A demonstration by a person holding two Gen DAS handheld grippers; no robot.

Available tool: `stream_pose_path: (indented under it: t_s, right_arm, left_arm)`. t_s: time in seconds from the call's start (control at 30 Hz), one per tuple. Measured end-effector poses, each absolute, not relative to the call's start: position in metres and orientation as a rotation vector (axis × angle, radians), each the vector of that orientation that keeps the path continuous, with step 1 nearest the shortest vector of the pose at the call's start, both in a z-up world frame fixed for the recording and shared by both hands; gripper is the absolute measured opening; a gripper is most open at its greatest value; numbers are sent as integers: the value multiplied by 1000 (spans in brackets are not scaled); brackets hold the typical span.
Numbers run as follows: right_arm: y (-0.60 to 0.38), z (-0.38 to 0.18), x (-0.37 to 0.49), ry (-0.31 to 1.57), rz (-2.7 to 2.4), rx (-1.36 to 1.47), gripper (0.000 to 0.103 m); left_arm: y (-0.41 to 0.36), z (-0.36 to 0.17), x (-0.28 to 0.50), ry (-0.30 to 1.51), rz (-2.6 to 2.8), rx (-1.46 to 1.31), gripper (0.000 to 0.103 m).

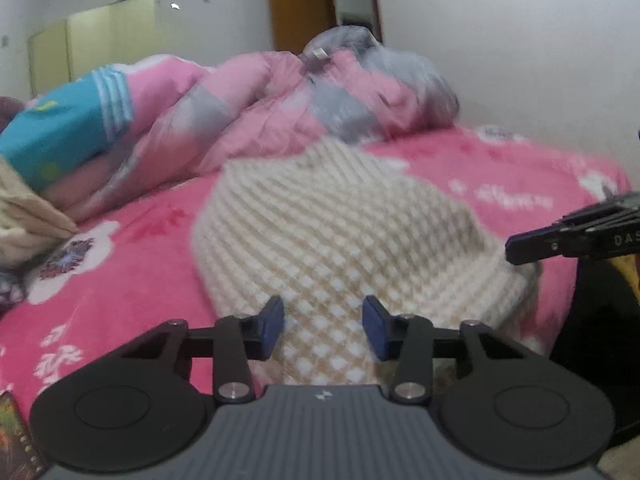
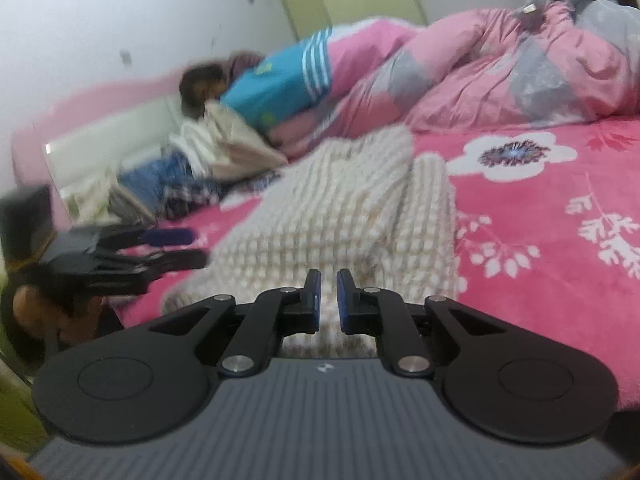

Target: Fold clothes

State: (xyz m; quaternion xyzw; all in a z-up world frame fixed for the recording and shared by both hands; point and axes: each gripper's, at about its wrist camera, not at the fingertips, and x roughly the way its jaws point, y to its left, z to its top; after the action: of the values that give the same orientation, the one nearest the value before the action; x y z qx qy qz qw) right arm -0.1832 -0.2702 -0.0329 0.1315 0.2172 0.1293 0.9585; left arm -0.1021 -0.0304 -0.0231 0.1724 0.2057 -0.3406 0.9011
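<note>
Left tongs (image 1: 323,328) half open, empty, above cream sweater (image 1: 340,232); right tongs (image 2: 328,300) nearly shut, seemingly pinching nothing.

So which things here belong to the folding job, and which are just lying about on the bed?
Job in hand:
cream knit garment
left gripper, held over it
right gripper, at its near edge

Lying about:
pink and grey duvet
blue striped top
beige cloth
pink flowered bedsheet
</note>
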Motion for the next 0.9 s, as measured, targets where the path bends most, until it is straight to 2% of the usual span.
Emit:
stream_pose_path:
  t_s: [0.03, 0.07, 0.17, 0.33, 0.37, 0.5, 0.6, 0.67, 0.73, 0.77, 0.83, 0.9]
  right_arm:
    - [-270, -41, -179, 480, 249, 262, 7]
    - [-268, -50, -177, 503, 246, 257, 0]
    - [-266, -69, -176, 537, 246, 262, 0]
    - [-264, -43, -175, 543, 247, 204, 0]
    - [-261, -31, -175, 530, 248, 173, 3]
    - [-243, 14, -162, 402, 276, 37, 4]
    - [-229, 10, -130, 433, 239, -63, 4]
    - [-231, -17, -105, 557, 172, -102, 0]
    - [-241, -43, -97, 599, 168, -77, 0]
    - [-244, -40, -96, 613, 166, -47, 0]
    - [-240, -33, -96, 640, 152, -70, 0]
    - [-228, -22, -95, 654, 143, -137, 0]
  left_arm:
    - [-34, -28, -106, 398, -708, 394, 47]
    - [-36, -32, -109, 379, -707, 424, 48]
    - [-39, -38, -116, 349, -693, 462, 48]
    - [-39, -40, -114, 328, -691, 446, 49]
    - [-38, -41, -115, 322, -690, 443, 50]
    - [-38, -43, -119, 301, -685, 426, 51]
    - [-33, -45, -119, 284, -697, 401, 51]
    - [-29, -46, -119, 274, -737, 369, 56]
    - [-29, -45, -120, 272, -750, 349, 61]
    - [-26, -43, -119, 276, -757, 322, 61]
    - [-18, -38, -114, 296, -777, 249, 70]
    - [-6, -33, -111, 311, -771, 151, 70]
